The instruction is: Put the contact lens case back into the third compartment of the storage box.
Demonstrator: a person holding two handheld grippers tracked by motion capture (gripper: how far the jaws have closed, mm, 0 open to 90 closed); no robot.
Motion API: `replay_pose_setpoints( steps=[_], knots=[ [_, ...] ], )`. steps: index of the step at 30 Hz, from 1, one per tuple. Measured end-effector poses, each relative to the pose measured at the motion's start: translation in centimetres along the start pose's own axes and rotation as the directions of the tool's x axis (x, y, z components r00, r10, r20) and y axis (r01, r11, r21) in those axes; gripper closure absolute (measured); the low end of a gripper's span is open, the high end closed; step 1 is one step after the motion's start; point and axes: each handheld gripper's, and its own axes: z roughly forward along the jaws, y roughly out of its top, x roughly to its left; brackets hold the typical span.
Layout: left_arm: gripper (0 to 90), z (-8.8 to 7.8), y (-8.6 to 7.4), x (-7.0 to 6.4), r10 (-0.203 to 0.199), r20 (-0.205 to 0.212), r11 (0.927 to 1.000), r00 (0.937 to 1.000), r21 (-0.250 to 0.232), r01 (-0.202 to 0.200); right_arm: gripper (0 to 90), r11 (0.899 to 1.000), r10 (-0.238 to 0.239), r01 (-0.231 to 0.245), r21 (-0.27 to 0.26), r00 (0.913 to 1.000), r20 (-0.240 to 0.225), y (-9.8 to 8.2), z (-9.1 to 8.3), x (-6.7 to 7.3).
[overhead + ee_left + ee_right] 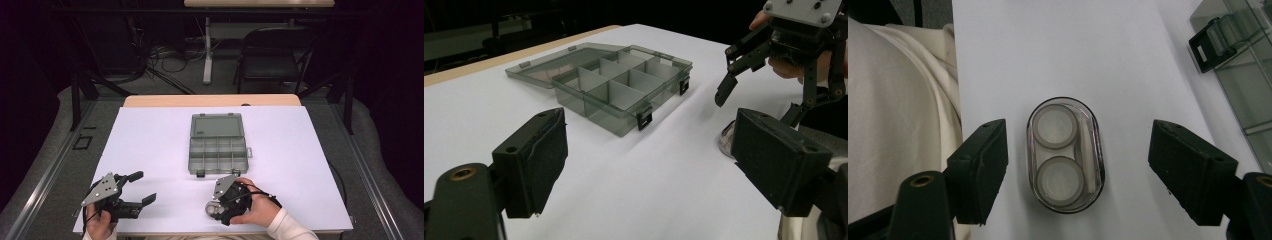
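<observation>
table: a white sheet [150,145] covers the work surface, its wooden far edge showing at the centre of the high view.
organiser box: a smoky clear compartment box [218,145] lies open at the middle of the frame, lid folded back toward the top, black latches on its near edge.
case: a small oval clear case [1065,155] with two round white-lidded wells lies flat on the sheet, at the centre of the right gripper view; in the high view it sits at lower centre, just below the box.
right gripper: the right gripper [1078,170] points down over the case, jaws apart on either side of it, pads clear of its walls; a gap shows on both sides.
left gripper: the left gripper [140,187] rests at lower left of the high view, jaws spread wide with nothing between them, aimed toward the box.
person: a cream sleeve [287,227] enters at the bottom right of the high view.
background: a black folding chair [275,55] stands beyond the table, upper right.
</observation>
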Motion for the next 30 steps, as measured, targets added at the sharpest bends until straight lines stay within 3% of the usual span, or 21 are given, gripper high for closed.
replay_pose_setpoints(
  steps=[8, 28, 30],
  knots=[
    [15.7, 0.0, 0.0, 0.0, -0.002, -0.002, 1.0000, 1.0000, -0.001, 0.002, 25.2, 1.000, 0.003, -0.003, 0.012, 0.9999, -0.015, 0.2, 0.6, -0.1],
    [15.7, 0.0, 0.0, 0.1, -0.006, -0.004, 1.0000, 1.0000, 0.007, 0.006, 38.3, 0.996, -0.023, 0.028, 0.086, 0.9980, -0.059, 0.1, 1.8, -0.2],
    [15.7, 0.1, 0.0, 0.1, -0.007, 0.011, 1.0000, 0.9999, 0.006, 0.007, 38.8, 0.995, -0.026, 0.032, 0.093, 0.9978, -0.060, 0.1, 1.9, -0.1]
  ],
)
